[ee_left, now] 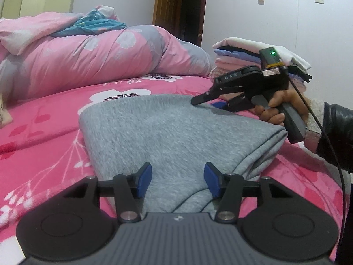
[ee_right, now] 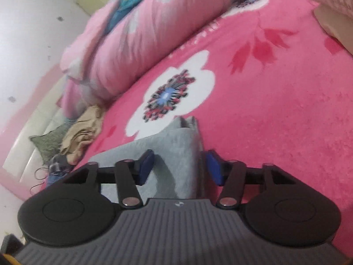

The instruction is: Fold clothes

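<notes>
Folded grey garment [ee_left: 174,137] lying on the pink floral bed [ee_left: 55,119]; left claw [ee_left: 177,182] spread over its near edge; right claw [ee_right: 179,167] spread astride its far corner, pads not pressing.

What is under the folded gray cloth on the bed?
The gray cloth lies on the pink flowered blanket. Whatever is directly beneath it stays covered.

Heather-grey folded garment [ee_left: 176,137] on a hot-pink bed sheet [ee_left: 55,119] with white flowers, pale pink and grey floral duvet [ee_left: 99,57] behind, teal cloth [ee_left: 92,25] on top, black tongs with blue pads [ee_left: 144,180].
</notes>
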`<control>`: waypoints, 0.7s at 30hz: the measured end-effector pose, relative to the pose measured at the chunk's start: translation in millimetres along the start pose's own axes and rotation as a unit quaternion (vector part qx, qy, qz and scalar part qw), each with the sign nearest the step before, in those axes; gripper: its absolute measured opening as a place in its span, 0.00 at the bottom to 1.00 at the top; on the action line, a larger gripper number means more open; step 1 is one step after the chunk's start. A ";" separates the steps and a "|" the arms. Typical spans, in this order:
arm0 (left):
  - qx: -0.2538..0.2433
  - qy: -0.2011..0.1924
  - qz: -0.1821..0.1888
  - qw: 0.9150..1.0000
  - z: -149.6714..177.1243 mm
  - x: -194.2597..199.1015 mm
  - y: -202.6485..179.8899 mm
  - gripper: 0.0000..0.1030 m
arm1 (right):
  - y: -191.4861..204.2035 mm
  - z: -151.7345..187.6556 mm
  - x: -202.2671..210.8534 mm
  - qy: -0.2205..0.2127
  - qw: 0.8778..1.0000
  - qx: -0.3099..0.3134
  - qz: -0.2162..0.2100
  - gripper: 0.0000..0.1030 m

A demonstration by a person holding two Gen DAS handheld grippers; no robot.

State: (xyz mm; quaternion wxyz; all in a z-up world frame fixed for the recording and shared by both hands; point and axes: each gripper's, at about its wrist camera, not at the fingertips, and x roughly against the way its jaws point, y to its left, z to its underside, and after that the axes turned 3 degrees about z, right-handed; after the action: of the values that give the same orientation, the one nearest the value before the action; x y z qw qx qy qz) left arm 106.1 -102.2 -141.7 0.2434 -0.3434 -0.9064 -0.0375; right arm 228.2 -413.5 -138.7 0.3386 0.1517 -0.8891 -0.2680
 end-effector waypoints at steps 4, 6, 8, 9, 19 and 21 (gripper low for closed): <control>-0.005 -0.003 -0.010 1.000 0.5 0.1 -2.1 0.55 | 17.1 6.6 11.8 -0.030 0.998 0.062 0.009 0.14; -0.008 -0.005 -0.019 1.000 0.4 0.9 -4.0 0.56 | 25.1 6.3 17.6 -0.052 0.994 0.093 0.005 0.11; -0.012 -0.008 -0.029 0.999 0.3 1.9 -6.1 0.59 | 34.6 3.7 24.0 -0.076 0.990 0.117 -0.015 0.10; -0.014 -0.009 -0.035 0.999 0.2 2.3 -7.1 0.59 | 38.5 1.3 25.8 -0.084 0.988 0.124 -0.026 0.10; -0.011 -0.012 -0.072 0.997 -2.7 5.0 -10.7 0.66 | 19.9 -7.7 -27.0 -0.045 0.990 0.127 -0.031 0.12; -0.006 -0.013 -0.078 0.997 -4.8 8.1 -10.5 0.67 | 5.5 -5.0 -24.0 -0.053 0.994 0.090 -0.042 0.12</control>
State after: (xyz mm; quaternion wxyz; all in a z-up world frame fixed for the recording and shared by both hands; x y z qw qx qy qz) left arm 96.2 -106.4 -132.6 0.2256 -0.2732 -0.9334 -0.0575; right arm 248.5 -400.1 -144.8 0.2646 0.2042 -0.9192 -0.2083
